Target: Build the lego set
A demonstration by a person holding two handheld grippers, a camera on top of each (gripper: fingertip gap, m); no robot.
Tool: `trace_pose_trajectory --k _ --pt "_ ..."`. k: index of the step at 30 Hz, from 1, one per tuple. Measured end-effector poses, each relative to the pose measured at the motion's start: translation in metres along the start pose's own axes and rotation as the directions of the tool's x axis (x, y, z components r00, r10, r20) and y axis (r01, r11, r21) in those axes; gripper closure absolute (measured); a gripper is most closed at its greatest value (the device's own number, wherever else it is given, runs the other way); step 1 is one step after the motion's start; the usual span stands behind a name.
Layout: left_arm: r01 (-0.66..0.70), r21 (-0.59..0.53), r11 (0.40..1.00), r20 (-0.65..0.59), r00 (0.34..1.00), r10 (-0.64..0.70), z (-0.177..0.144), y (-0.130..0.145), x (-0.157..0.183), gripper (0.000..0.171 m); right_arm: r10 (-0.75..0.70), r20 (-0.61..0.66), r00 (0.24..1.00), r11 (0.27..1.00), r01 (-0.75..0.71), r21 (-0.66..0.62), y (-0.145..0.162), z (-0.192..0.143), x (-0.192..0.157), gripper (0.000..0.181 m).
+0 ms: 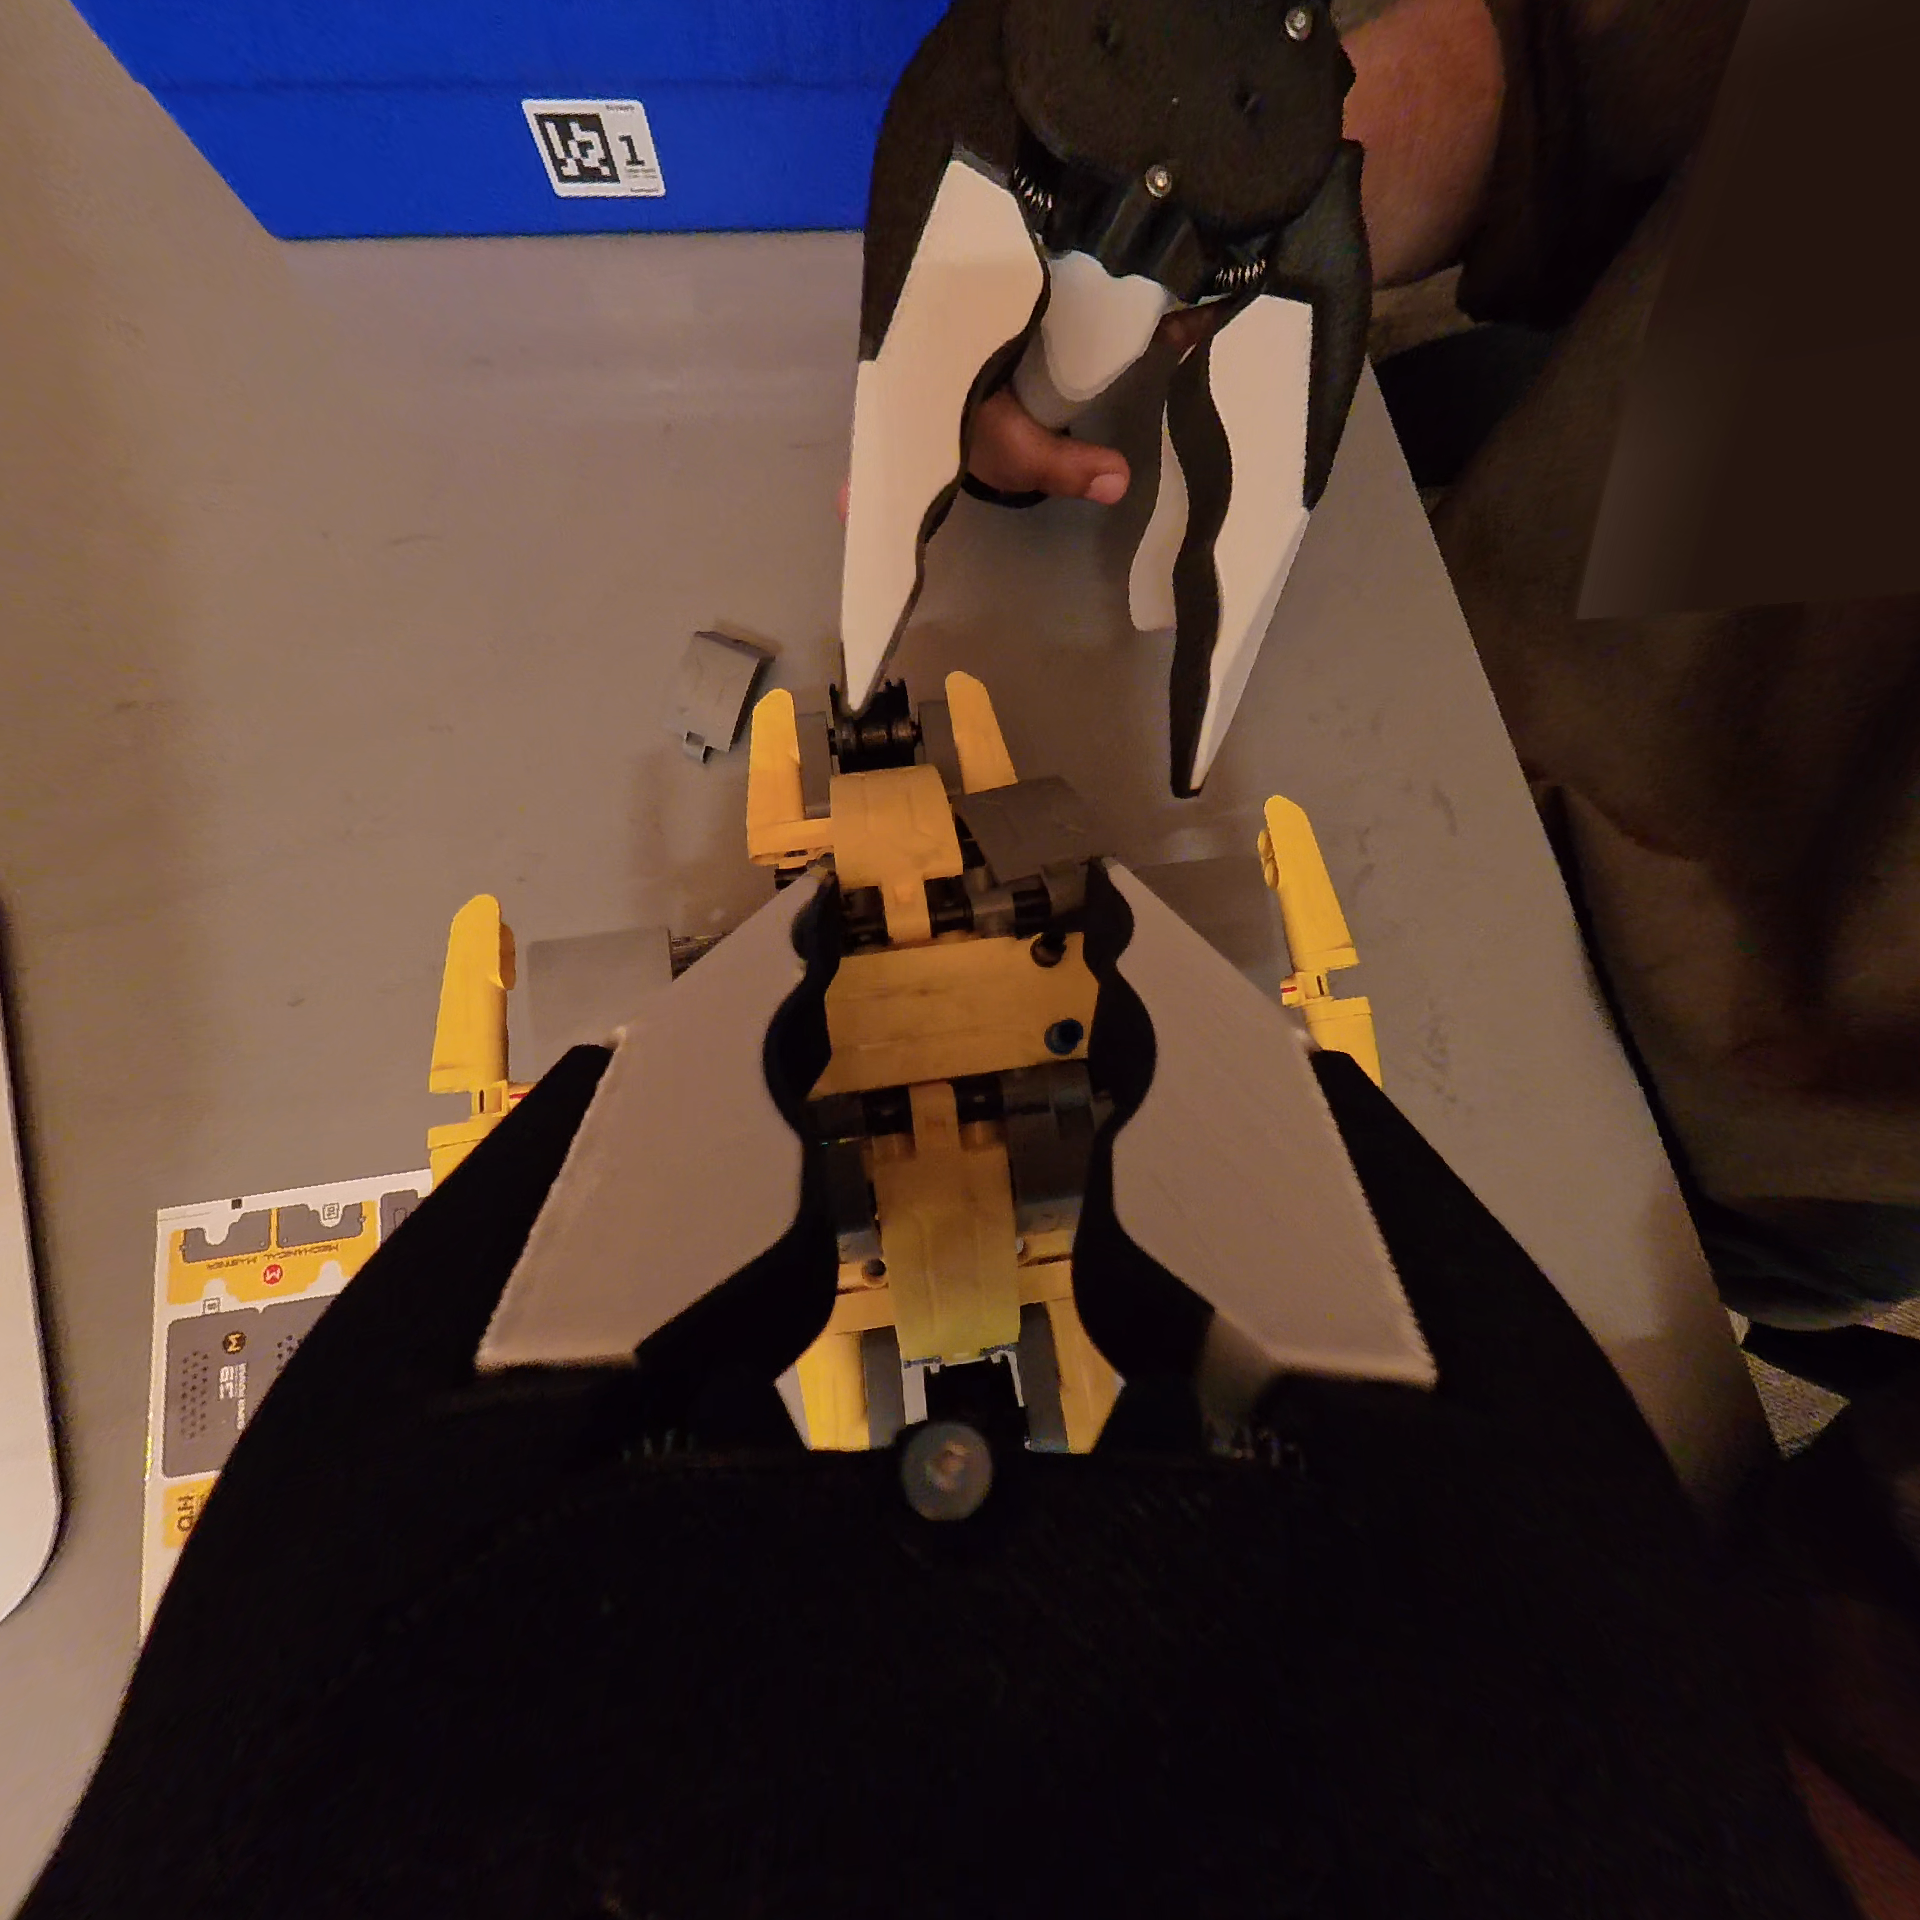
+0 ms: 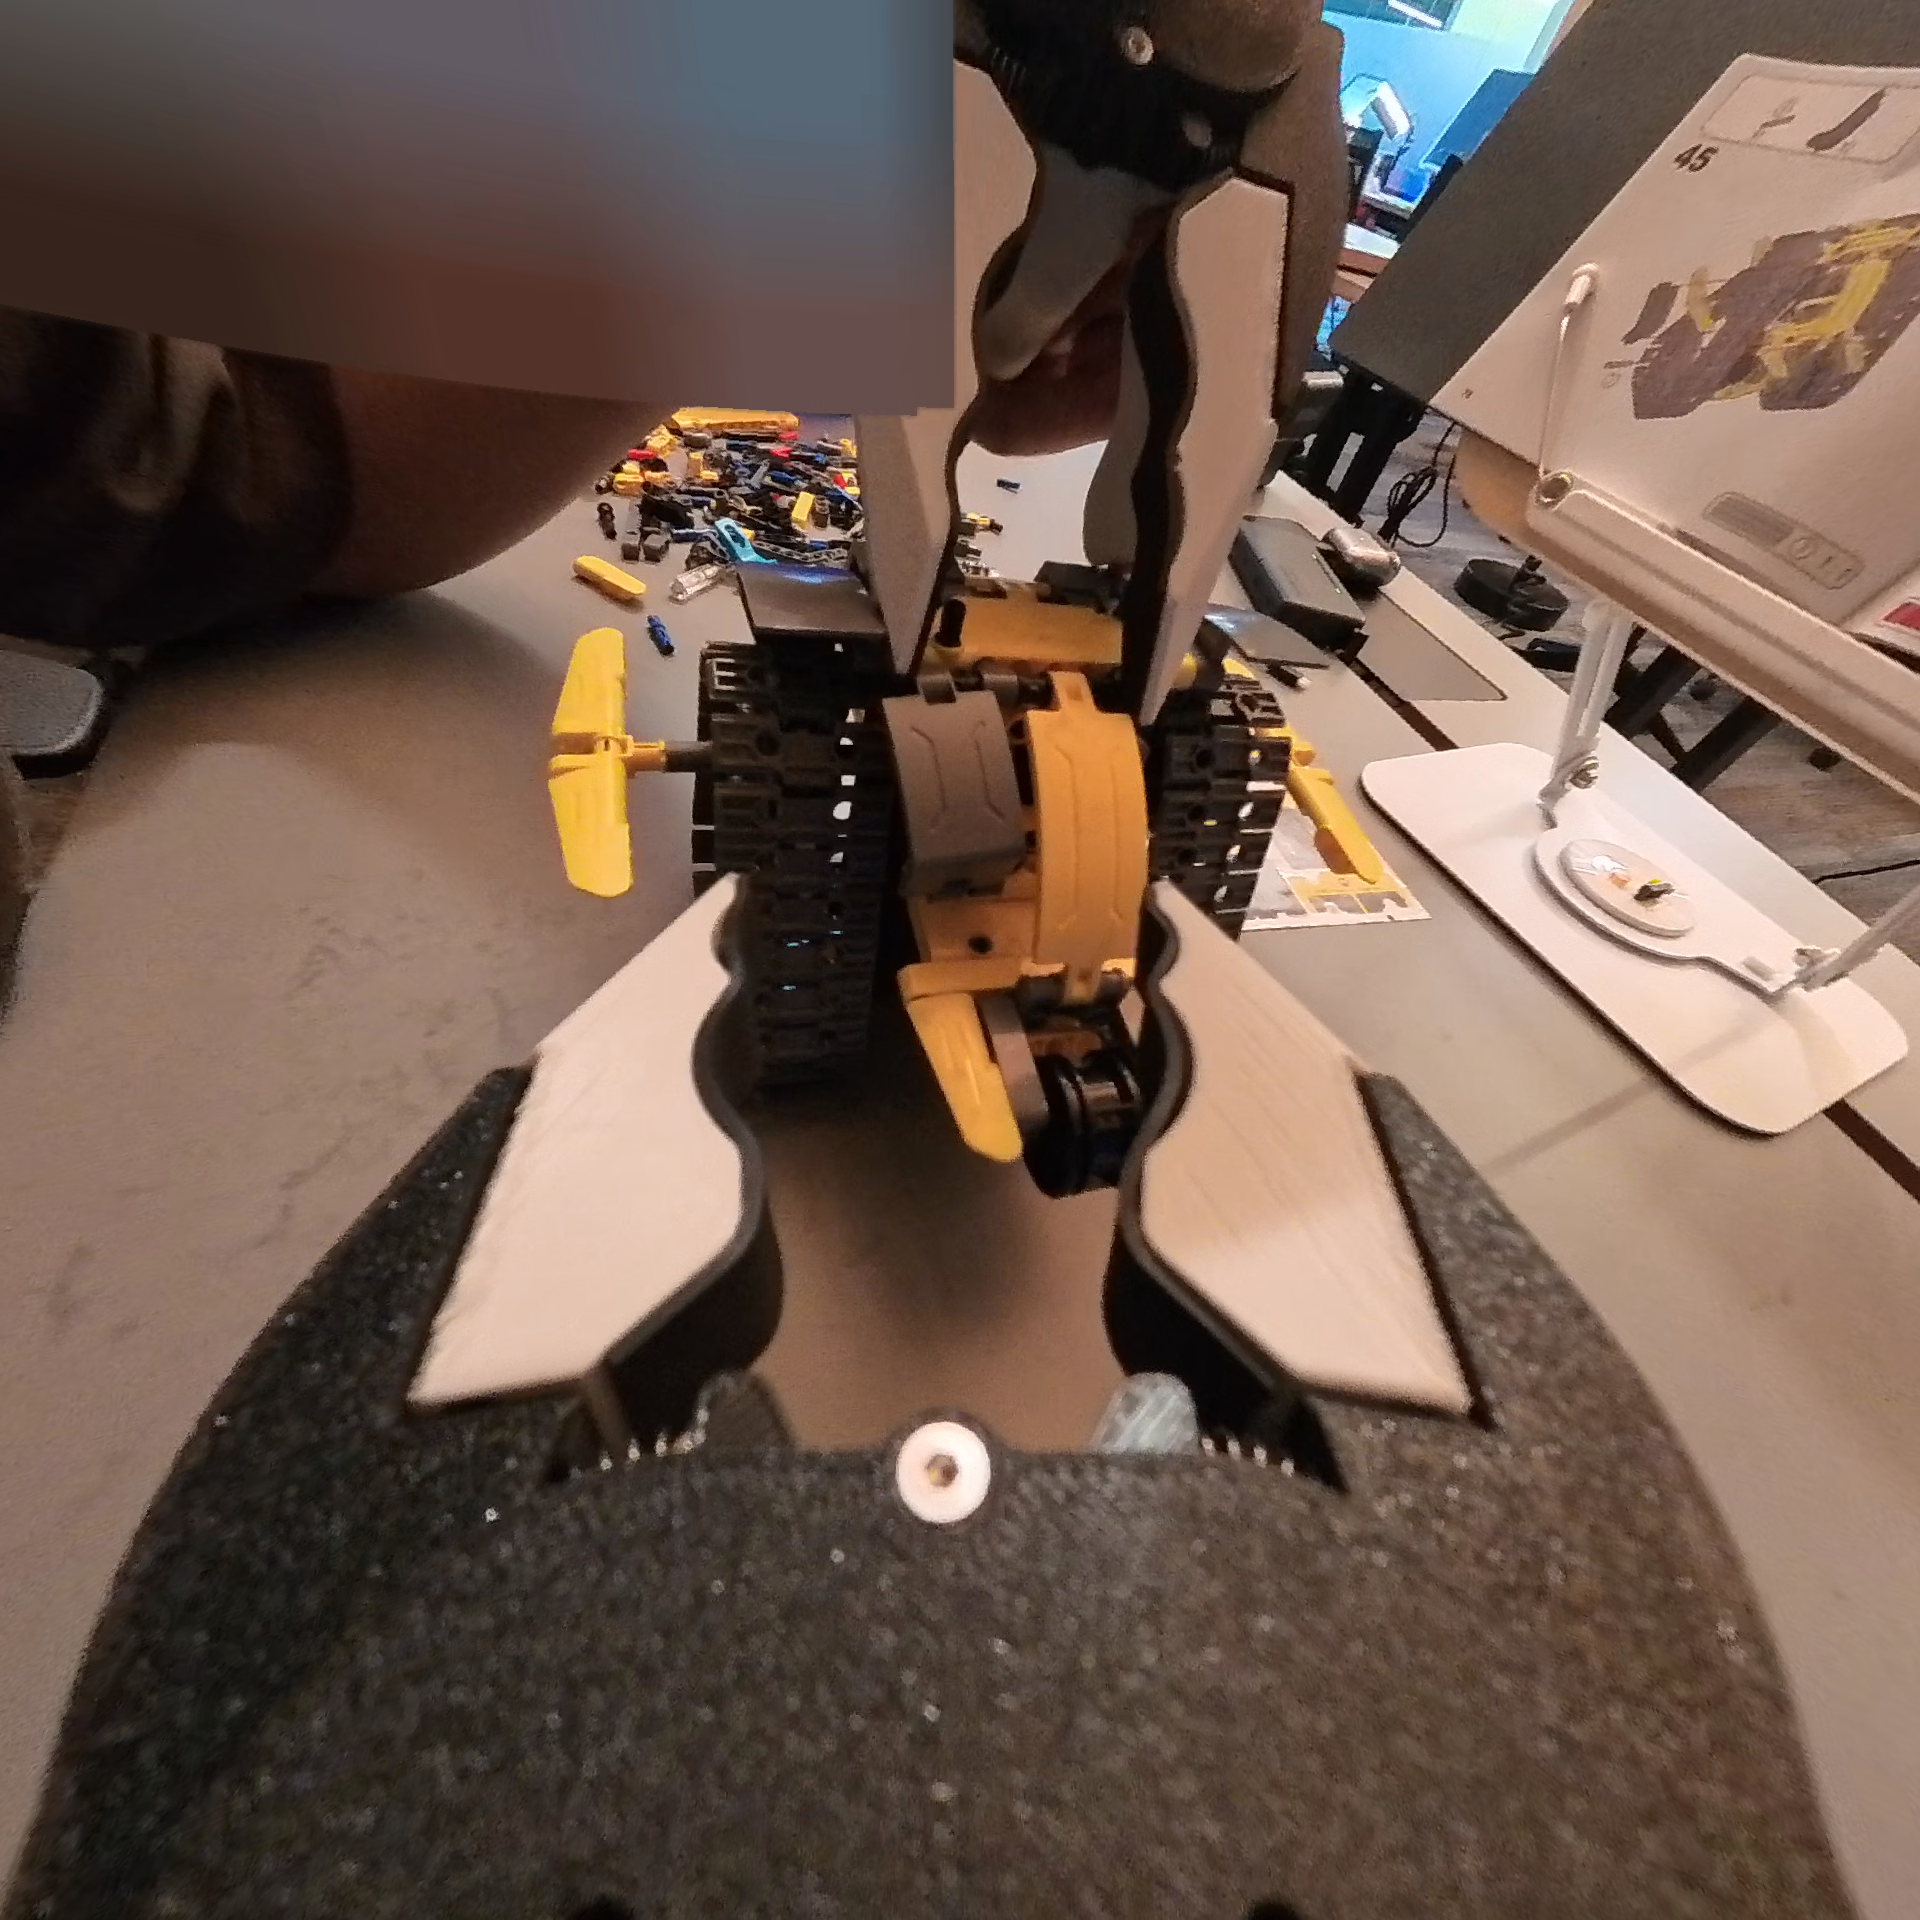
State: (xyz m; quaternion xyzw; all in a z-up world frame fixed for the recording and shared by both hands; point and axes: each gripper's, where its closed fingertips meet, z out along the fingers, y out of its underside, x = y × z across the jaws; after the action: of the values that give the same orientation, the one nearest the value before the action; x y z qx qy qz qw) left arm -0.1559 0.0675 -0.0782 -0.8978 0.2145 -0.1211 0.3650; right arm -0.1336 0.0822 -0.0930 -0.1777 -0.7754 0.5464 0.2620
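Observation:
A yellow and grey toy-brick tracked vehicle (image 1: 956,997) stands on the grey table (image 1: 312,623). My left gripper (image 1: 961,883) is shut on its yellow middle block, one finger on each side. In the right wrist view the left gripper (image 2: 1029,686) comes down from above onto the vehicle (image 2: 1081,810) between its black tracks. My right gripper (image 2: 945,904) is open at the vehicle's near end, its right finger beside a black wheel (image 2: 1081,1132). In the left wrist view the right gripper (image 1: 1029,743) is open, one fingertip (image 1: 868,686) touching the black wheel part.
A loose grey panel (image 1: 717,691) lies left of the vehicle. A sticker sheet (image 1: 249,1299) lies near left. A blue bin (image 1: 416,125) stands at the back. A pile of loose bricks (image 2: 727,488) lies behind. An instruction booklet (image 2: 1714,312) on a white stand (image 2: 1662,935) is right. There is about 4 cm between the tips of the two grippers.

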Motion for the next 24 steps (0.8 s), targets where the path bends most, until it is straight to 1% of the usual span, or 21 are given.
trace_pose_trajectory --k 12,16,19,20,22,24 --pt "-0.034 0.0 0.999 -0.007 0.999 0.034 0.001 0.0 0.0 0.127 0.02 0.009 1.0 1.0 -0.02 0.0 0.002 0.004 -0.001 0.111" --pt "-0.036 0.009 0.999 -0.019 0.999 0.036 0.0 -0.001 -0.001 0.127 0.014 -0.01 1.0 1.0 -0.014 0.0 0.001 0.003 0.003 0.112" --pt "-0.023 0.019 1.0 -0.026 0.999 0.024 -0.001 -0.001 -0.001 0.127 0.022 -0.007 1.0 0.999 -0.022 0.031 -0.011 0.003 0.003 0.124" --pt "-0.026 0.021 0.999 -0.026 0.999 0.026 -0.001 -0.001 -0.001 0.127 0.018 -0.005 1.0 0.999 -0.018 0.048 -0.017 0.003 0.002 0.125" --pt "-0.03 0.016 0.999 -0.026 0.999 0.031 -0.001 -0.001 -0.001 0.127 -0.014 0.009 1.0 0.998 0.013 0.063 -0.027 0.006 0.0 0.14" --pt "-0.033 0.011 0.999 -0.027 0.999 0.033 0.0 -0.001 -0.001 0.127 -0.055 0.014 0.998 0.998 0.054 0.043 -0.029 0.013 -0.001 0.142"
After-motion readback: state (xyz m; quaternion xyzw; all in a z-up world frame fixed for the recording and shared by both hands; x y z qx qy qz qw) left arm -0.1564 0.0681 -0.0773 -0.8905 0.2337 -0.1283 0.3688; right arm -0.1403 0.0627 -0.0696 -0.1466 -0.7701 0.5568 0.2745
